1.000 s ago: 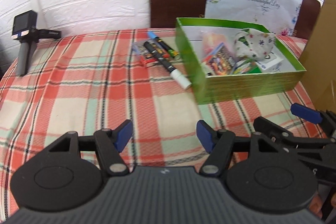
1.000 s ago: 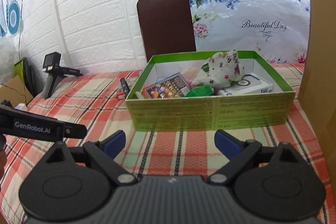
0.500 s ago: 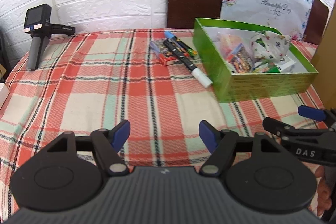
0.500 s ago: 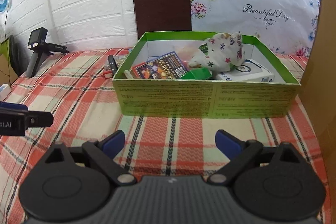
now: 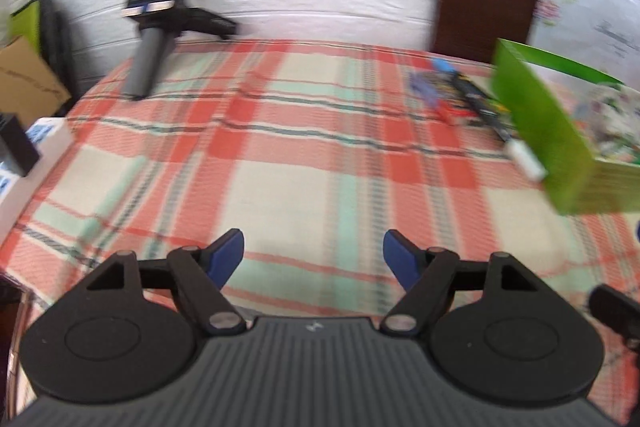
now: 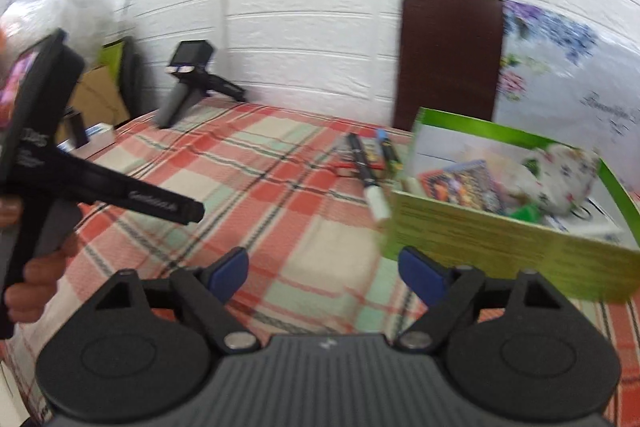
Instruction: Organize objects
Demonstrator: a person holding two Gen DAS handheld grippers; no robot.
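A green box (image 6: 512, 247) with a floral cloth (image 6: 560, 171), a picture card and other items stands on the checked tablecloth (image 5: 280, 179); it also shows at the right in the left wrist view (image 5: 552, 131). Beside its left wall lie several markers, one black with a white cap (image 6: 370, 183) (image 5: 504, 135), and a small red packet (image 5: 452, 113). My left gripper (image 5: 313, 257) is open and empty over the cloth's front. My right gripper (image 6: 323, 273) is open and empty, near the box's front left corner. Both views are blurred.
A black camera on a grey handle (image 5: 152, 39) (image 6: 184, 83) stands at the back left. A brown chair back (image 6: 448, 55) and a floral panel are behind the table. Cardboard and small boxes (image 5: 28, 87) sit off the left edge. The left gripper's body (image 6: 60, 163) shows at left.
Both grippers have swung to the left, so the green box has shifted to the right of each view. Both stay open and empty. The objects have not moved.
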